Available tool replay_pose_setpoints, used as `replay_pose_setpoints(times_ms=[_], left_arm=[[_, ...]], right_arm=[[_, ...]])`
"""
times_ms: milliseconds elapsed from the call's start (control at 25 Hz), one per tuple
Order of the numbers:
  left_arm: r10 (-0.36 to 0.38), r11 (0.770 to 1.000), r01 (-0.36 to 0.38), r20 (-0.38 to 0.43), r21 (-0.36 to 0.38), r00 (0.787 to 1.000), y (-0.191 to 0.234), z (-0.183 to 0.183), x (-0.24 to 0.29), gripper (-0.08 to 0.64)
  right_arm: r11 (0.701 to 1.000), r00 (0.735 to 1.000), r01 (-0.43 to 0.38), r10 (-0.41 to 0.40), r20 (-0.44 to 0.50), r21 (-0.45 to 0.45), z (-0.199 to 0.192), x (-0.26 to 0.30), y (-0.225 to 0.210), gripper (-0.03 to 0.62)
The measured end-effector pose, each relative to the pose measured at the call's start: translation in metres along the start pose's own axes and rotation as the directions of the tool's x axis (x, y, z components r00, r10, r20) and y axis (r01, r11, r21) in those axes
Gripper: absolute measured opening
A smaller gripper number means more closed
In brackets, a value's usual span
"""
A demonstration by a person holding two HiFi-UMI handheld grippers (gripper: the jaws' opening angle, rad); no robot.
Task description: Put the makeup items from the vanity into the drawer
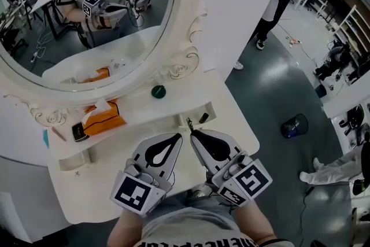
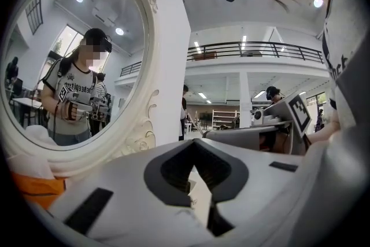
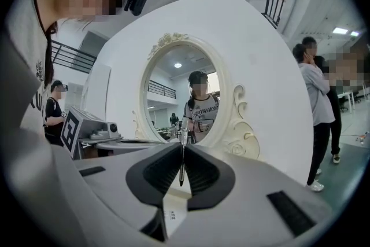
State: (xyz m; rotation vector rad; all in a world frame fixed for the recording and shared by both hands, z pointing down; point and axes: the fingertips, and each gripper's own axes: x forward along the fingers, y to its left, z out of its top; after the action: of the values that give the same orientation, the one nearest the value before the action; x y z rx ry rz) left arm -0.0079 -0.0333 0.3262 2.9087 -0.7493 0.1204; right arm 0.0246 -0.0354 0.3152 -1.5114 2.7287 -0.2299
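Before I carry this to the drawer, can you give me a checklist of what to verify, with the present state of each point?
1. Right tongs shut on the thin pencil: ok.
2. Pencil held securely: cannot tell; it is pinched only at the very tips.
3. Left tongs free for the drawer: ok, shut with nothing between them.
4. Drawer open: cannot tell; no drawer shows in any view.
5. Vanity cleared: not ok; a green round item and a small dark stick lie on it.
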Motion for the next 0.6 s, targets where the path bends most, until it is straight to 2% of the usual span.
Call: replay_pose_setpoints(times_ms=[240, 600], left_arm=[[-0.026, 1.000, 0.025, 0.017, 0.008, 1.000, 0.010, -0.002, 0.006, 0.018], [-0.046, 0.999, 0.046, -0.008, -0.027, 0.999, 0.013, -0.009, 0.007, 0.018]], right_arm=[[0.999, 0.999, 0.033, -0.033, -0.010, -0.004, -0.003, 0.007, -0.008, 0.040], [0.998, 0.997, 0.068, -0.068, -0.025, -0.008, -0.007, 0.009, -0.014, 0.040]])
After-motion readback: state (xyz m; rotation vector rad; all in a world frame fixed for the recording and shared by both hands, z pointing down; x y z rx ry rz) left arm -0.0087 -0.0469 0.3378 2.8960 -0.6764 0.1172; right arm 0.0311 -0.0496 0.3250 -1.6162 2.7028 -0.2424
